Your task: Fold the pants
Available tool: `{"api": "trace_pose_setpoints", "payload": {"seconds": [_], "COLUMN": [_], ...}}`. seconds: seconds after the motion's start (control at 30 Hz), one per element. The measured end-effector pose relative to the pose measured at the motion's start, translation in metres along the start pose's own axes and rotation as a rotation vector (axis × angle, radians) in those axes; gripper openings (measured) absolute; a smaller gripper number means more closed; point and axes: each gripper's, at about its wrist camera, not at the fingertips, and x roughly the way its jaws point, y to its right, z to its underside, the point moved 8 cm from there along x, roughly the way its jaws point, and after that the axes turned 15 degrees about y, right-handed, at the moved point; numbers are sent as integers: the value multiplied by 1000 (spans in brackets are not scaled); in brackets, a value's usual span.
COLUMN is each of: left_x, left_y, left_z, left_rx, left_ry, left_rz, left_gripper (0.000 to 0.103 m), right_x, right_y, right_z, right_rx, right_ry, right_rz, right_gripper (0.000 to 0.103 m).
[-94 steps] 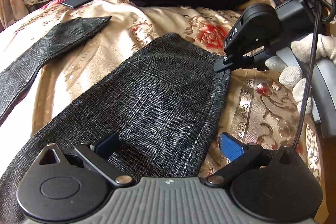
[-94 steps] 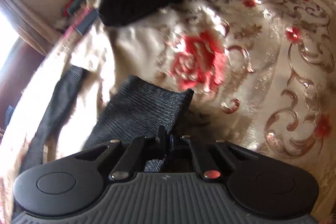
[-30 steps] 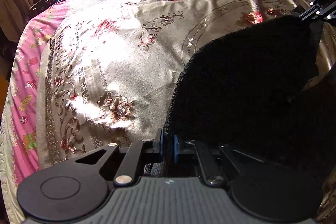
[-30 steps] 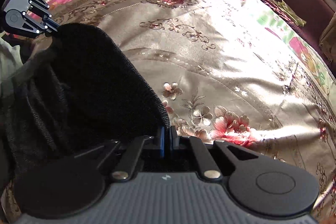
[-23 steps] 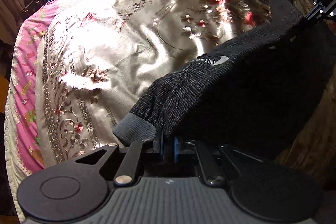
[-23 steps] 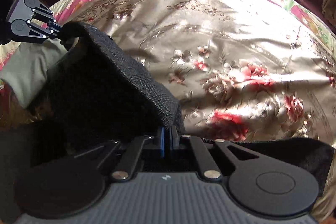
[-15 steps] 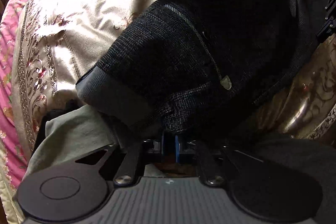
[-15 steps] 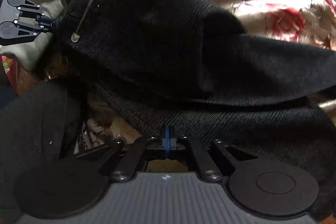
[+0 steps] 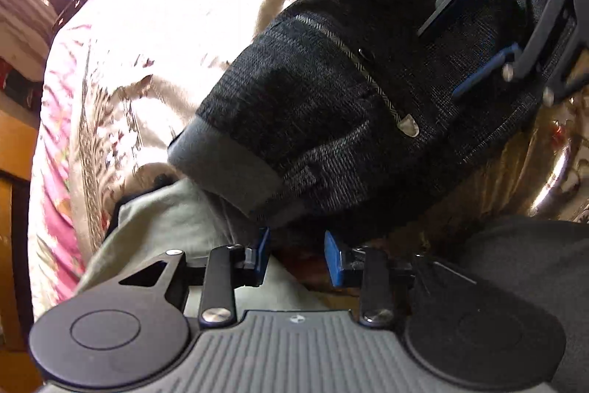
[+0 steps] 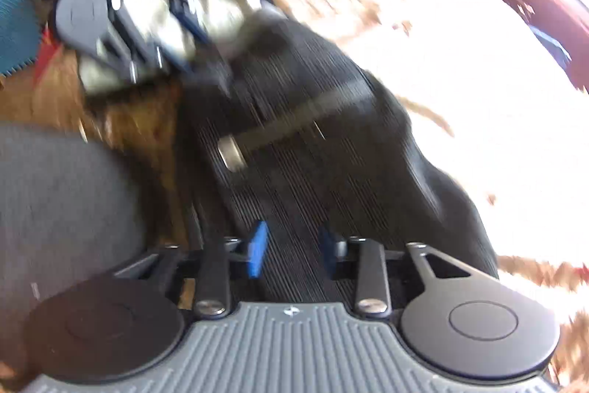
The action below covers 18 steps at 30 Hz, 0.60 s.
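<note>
The dark grey pants (image 9: 331, 98) lie folded over in a heap on the bedspread, with the grey waistband lining (image 9: 224, 168), a pale pocket lining (image 9: 165, 231) and a zipper pull showing. My left gripper (image 9: 297, 256) sits at the heap's near edge. Its jaws are opening, and the blue pads stand apart without pressing on cloth. My right gripper (image 9: 460, 46) hovers over the far side of the pants. In the blurred right wrist view its jaws (image 10: 292, 249) are also opening over the pants (image 10: 331, 153), with cloth beneath the gap but not pinched. The left gripper (image 10: 184, 46) shows upper left there.
A gold floral bedspread (image 9: 165, 24) with a pink border (image 9: 55, 172) stretches beyond the pants, brightly sunlit. Wooden furniture (image 9: 14, 153) stands past the bed's left edge. A person's dark grey clothing (image 9: 515, 264) fills the near right corner.
Both grippers went from shut on the pants' cloth to open, letting it go. The carried half now lies on the heap. The right gripper has come nearer to the left one.
</note>
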Motion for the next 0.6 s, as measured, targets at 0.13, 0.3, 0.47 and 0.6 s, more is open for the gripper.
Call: {"api": "trace_pose_setpoints", "payload": {"seconds": [0.13, 0.3, 0.47, 0.6], "left_x": [-12, -15, -6, 10], "left_y": [-7, -1, 17, 33], "left_z": [11, 14, -1, 8], "left_rx": [-7, 3, 207, 389], "left_ry": [1, 37, 135, 136], "left_rz": [-31, -40, -127, -135], "left_gripper": [48, 48, 61, 63], "right_x": [38, 67, 39, 26], "right_y": [-32, -29, 33, 44], "right_z": [-28, -25, -30, -37], "right_rx": [-204, -162, 377, 313], "right_ry": [129, 99, 21, 41], "right_rz": [68, 50, 5, 13], "right_gripper": [57, 44, 0, 9]}}
